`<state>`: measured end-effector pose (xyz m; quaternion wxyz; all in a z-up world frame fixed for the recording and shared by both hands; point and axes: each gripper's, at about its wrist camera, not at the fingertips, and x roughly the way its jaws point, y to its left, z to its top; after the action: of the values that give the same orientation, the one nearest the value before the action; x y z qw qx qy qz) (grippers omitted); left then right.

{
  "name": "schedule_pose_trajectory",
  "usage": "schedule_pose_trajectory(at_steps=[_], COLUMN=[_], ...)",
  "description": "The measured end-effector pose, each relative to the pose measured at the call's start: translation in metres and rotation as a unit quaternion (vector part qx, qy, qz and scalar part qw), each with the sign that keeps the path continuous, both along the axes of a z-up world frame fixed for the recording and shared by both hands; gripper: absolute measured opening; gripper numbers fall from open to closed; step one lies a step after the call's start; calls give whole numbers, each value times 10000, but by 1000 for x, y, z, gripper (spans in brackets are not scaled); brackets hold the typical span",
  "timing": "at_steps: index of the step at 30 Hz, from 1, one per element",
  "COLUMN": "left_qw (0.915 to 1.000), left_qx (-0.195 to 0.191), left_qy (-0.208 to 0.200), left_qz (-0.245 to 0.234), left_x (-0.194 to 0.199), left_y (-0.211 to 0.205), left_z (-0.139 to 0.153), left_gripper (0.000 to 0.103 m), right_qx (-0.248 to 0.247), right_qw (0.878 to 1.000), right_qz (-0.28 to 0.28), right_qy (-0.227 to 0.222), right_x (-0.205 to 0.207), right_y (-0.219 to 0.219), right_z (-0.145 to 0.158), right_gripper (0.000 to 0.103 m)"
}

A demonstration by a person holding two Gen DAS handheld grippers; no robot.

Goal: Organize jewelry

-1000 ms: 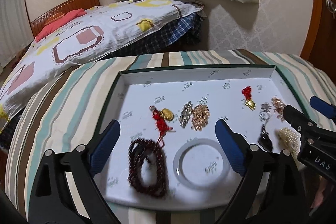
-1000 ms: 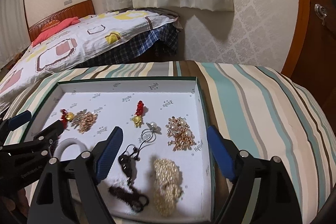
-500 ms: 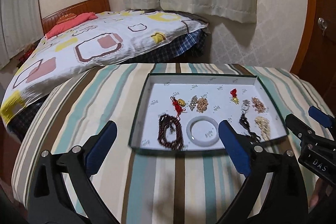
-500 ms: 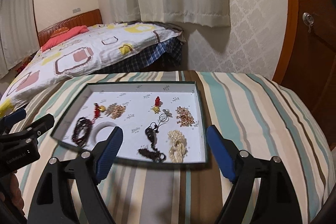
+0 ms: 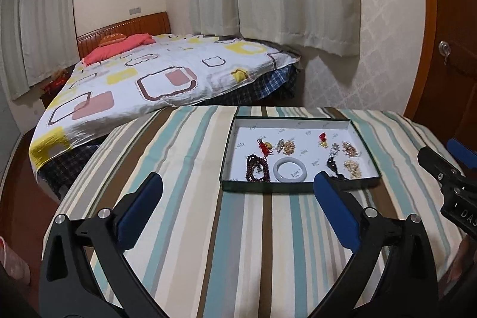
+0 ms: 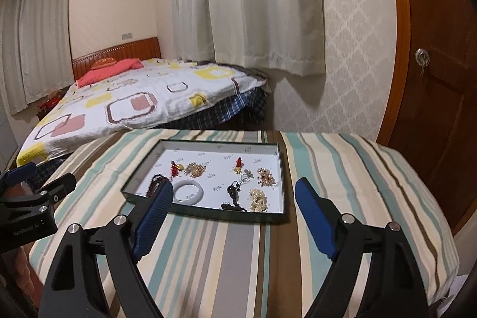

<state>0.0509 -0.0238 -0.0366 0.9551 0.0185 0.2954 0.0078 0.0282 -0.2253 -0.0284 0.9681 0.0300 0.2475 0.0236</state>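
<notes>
Striped cloth (image 5: pixel 190 198) covers the surface that bears the tray (image 5: pixel 286 189), a shallow dark-walled box with a white floor, likely chosen so that small pieces show up plainly and cannot roll off. In the left wrist view the left gripper (image 5: pixel 237 198) hangs over bare cloth short of the tray's near wall, its blue pads wide apart with nothing between them — the jaws have just been opening further. All the jewelry lies inside the tray, each piece apart from its neighbours, which looks like sorting already done or nearly so. From the left: dark bead strand (image 5: pixel 256 168) in a loose loop by the near left corner, a red tassel charm (image 5: pixel 263 146) with a gold piece behind it, a gold chain heap (image 5: pixel 286 146), and a pale bangle (image 5: pixel 290 170) flat near the front wall. Further right sit a small red-and-gold charm (image 5: pixel 322 139), a silver piece (image 5: pixel 334 149), a dark cord item (image 5: pixel 331 164), a rose-gold cluster (image 5: pixel 349 148) and a cream bead bunch (image 5: pixel 352 168). At the right edge the right gripper (image 6: pixel 234 218) also stands off the tray, over its near wall in its own view, jaws wide and empty. Judged from this, both hands are clear of the work rather than reaching for a piece.
</notes>
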Motion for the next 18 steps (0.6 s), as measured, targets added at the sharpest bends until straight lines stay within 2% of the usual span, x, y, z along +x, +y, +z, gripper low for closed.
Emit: schedule_pose_trajectory(at_steps=[5, 18], left_qw=[9998, 9973], left_qx=[-168, -201], left_qy=[-121, -702], left_qz=[56, 66], left_x=[-28, -84], left_y=[9, 21], left_z=[20, 62], left_gripper=[99, 99], right_qx=[-49, -138], right_qw=[9998, 9979], right_qz=[46, 15], right_qy=[-171, -640], right_x=[-26, -71], right_y=[5, 7], right_z=[16, 46], right_gripper=[82, 84])
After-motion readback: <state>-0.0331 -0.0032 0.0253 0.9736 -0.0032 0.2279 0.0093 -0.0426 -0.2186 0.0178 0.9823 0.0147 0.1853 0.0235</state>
